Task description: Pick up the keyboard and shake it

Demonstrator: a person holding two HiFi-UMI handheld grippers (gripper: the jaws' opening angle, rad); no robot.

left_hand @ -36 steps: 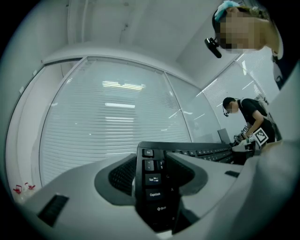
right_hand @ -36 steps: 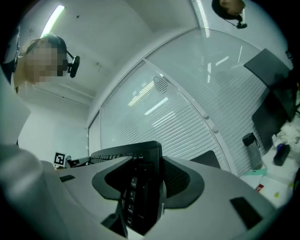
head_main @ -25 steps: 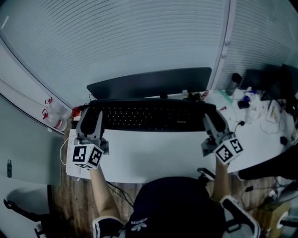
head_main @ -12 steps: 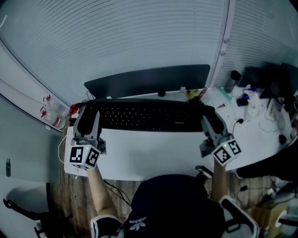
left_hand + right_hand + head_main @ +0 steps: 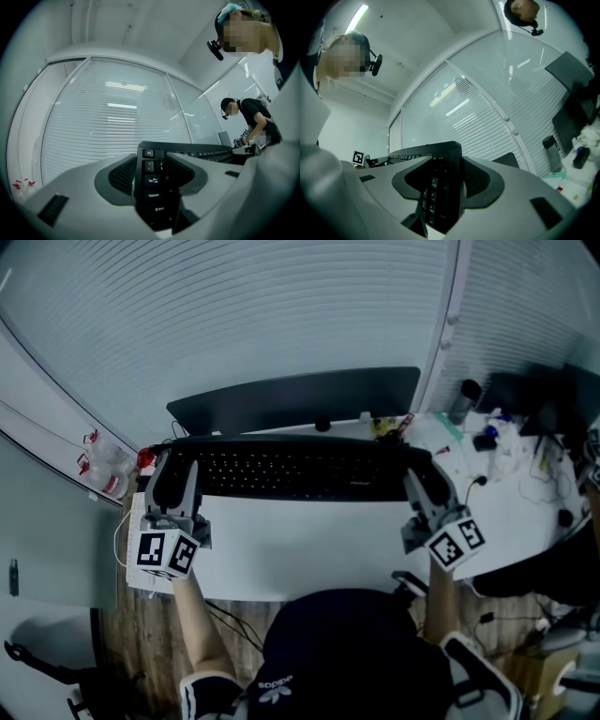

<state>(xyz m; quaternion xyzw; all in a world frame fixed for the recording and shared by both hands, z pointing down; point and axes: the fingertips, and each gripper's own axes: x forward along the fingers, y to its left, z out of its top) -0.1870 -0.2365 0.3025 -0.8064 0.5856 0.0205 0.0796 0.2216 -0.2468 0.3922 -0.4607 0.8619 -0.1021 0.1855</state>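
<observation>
Head view: the black keyboard (image 5: 300,474) lies crosswise at the far side of the white tabletop (image 5: 309,554), just in front of the dark monitor (image 5: 292,397). The left gripper (image 5: 174,480) is on its left end and the right gripper (image 5: 426,486) on its right end. Whether it has left the tabletop I cannot tell from here.

Left gripper view: the fingers (image 5: 119,177) clamp the end with the Esc, Tab and Caps keys, one pad on each face of the keyboard (image 5: 152,187). Window blinds show behind it, with no tabletop under the end.

Right gripper view: these fingers (image 5: 480,180) stand wide and hold the number-pad end of the keyboard (image 5: 440,187), which fills the gap between them.

The pick-up looks done or nearly so, and shaking comes next. That calls for both ends moving together with a firm grip, so that neither end slips out or twists.
</observation>
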